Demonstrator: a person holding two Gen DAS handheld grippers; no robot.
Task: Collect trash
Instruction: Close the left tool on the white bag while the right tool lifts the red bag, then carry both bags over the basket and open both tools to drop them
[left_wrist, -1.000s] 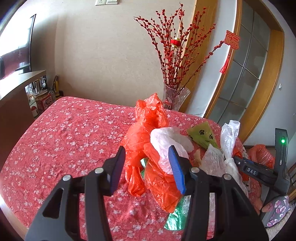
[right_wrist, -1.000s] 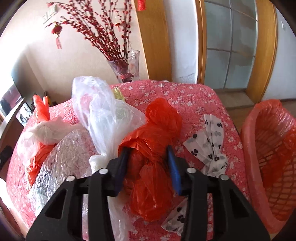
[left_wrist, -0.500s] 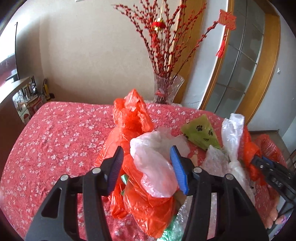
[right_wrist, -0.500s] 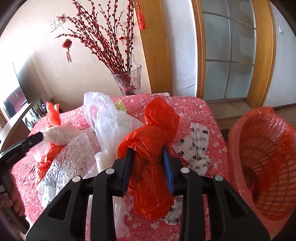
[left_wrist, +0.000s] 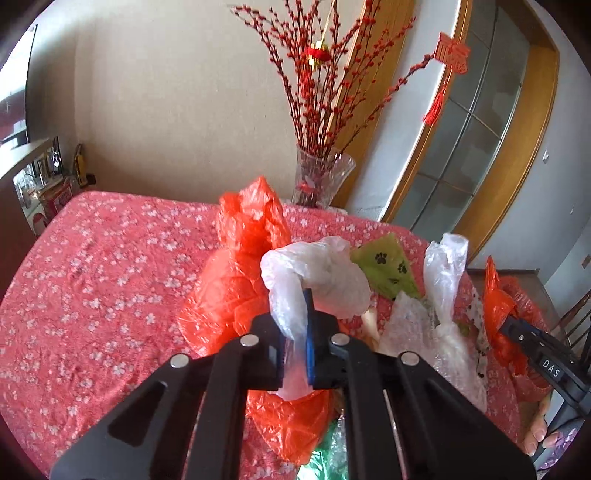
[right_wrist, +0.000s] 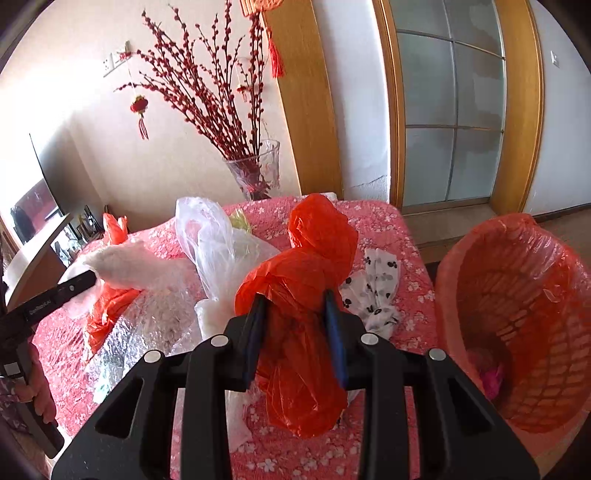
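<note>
The left gripper (left_wrist: 295, 343) was closing on a thin fold of the white plastic bag (left_wrist: 314, 277), which could slip free or tear. The right gripper (right_wrist: 295, 332) pinched the knotted red bag (right_wrist: 303, 295) above the desk (right_wrist: 388, 221); swinging toward the lined basket (right_wrist: 517, 295), it could snag neighbouring bags.

A plain beige wall (left_wrist: 166, 110) fills the upper left of the left wrist view. At right, a wooden door frame (right_wrist: 306, 110) borders frosted glass panes (right_wrist: 450, 122). A glass vase (right_wrist: 258, 170) of red-budded branches (left_wrist: 325, 74) stands at the far edge of the tabletop (left_wrist: 92, 277), covered in red floral cloth. At far left, possibly a dark television (right_wrist: 37, 199) above a cabinet.
</note>
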